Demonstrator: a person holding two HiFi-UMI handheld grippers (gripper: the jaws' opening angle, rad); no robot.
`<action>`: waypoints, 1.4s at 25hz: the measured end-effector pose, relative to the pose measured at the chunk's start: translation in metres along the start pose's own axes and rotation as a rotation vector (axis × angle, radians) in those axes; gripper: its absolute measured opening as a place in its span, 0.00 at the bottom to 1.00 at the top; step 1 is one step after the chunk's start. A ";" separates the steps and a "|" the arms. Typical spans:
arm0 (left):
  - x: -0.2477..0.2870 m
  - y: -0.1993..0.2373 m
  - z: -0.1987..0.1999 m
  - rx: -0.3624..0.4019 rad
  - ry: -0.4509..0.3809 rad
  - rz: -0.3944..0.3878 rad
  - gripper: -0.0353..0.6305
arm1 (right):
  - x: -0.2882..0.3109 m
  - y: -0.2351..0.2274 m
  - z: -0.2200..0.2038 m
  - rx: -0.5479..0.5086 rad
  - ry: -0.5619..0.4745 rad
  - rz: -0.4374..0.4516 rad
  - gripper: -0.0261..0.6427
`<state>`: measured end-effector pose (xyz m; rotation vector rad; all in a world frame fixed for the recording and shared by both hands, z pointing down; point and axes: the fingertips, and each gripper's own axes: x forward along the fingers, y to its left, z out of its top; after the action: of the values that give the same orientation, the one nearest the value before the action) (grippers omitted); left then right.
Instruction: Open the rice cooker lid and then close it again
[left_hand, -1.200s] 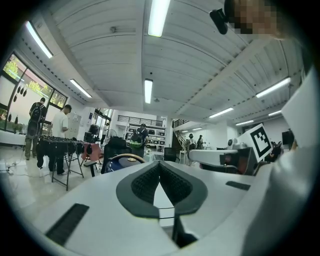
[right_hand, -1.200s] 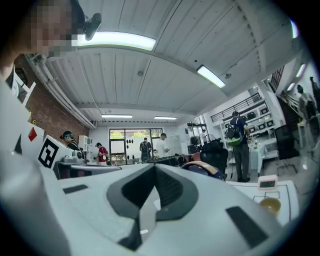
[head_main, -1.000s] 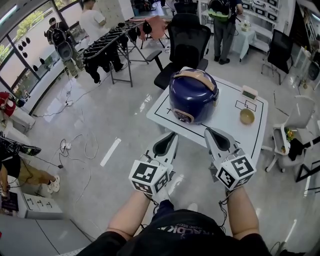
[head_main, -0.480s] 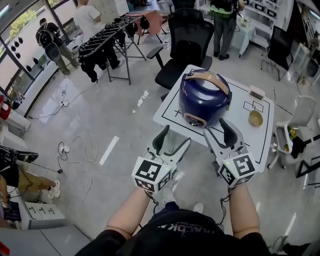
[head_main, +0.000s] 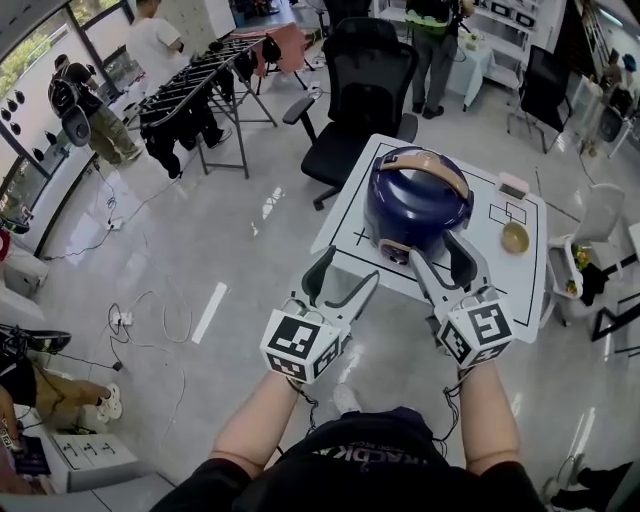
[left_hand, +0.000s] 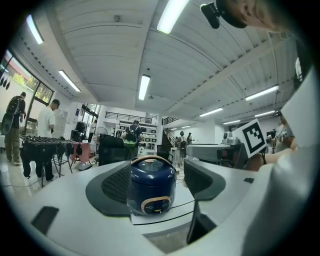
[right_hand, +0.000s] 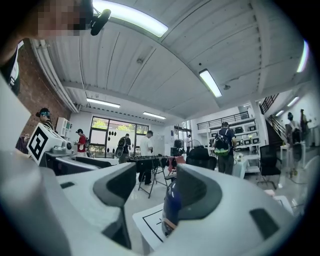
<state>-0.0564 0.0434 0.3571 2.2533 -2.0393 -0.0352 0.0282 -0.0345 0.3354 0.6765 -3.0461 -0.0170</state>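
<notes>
A dark blue rice cooker (head_main: 417, 200) with a tan handle and a tan front panel stands on the white table (head_main: 345, 232), lid down. My left gripper (head_main: 348, 270) is just short of the table's near edge. Its jaws have just been opening and stand open with nothing between them. My right gripper (head_main: 440, 252) reaches over the near edge, close to the cooker's front right. It too has just been opening and is open and empty. The left gripper view frames the rice cooker (left_hand: 152, 187) some way ahead. In the right gripper view the rice cooker (right_hand: 171, 207) is half hidden by the right jaw.
On the table's right part sit a small tan bowl (head_main: 515, 237) and a small box (head_main: 513, 186). A black office chair (head_main: 365, 80) stands behind the table, a white chair (head_main: 600, 215) at its right. A clothes rack (head_main: 200, 85) and several people are further back.
Both grippers went from shut to open and moved forward toward the table. The rice cooker now lies nearer to them; the right gripper has reached over the table edge.
</notes>
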 end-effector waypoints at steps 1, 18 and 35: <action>0.000 0.003 0.001 0.000 0.000 -0.006 0.53 | 0.002 0.000 0.000 -0.004 0.001 -0.007 0.39; 0.023 0.036 0.006 -0.017 -0.001 -0.058 0.53 | 0.040 -0.014 0.010 -0.089 0.017 -0.065 0.39; 0.104 0.068 0.012 -0.012 0.027 -0.093 0.53 | 0.098 -0.081 -0.003 -0.176 0.067 -0.118 0.39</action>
<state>-0.1139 -0.0668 0.3570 2.3267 -1.9157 -0.0238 -0.0266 -0.1495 0.3390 0.8235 -2.8921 -0.2554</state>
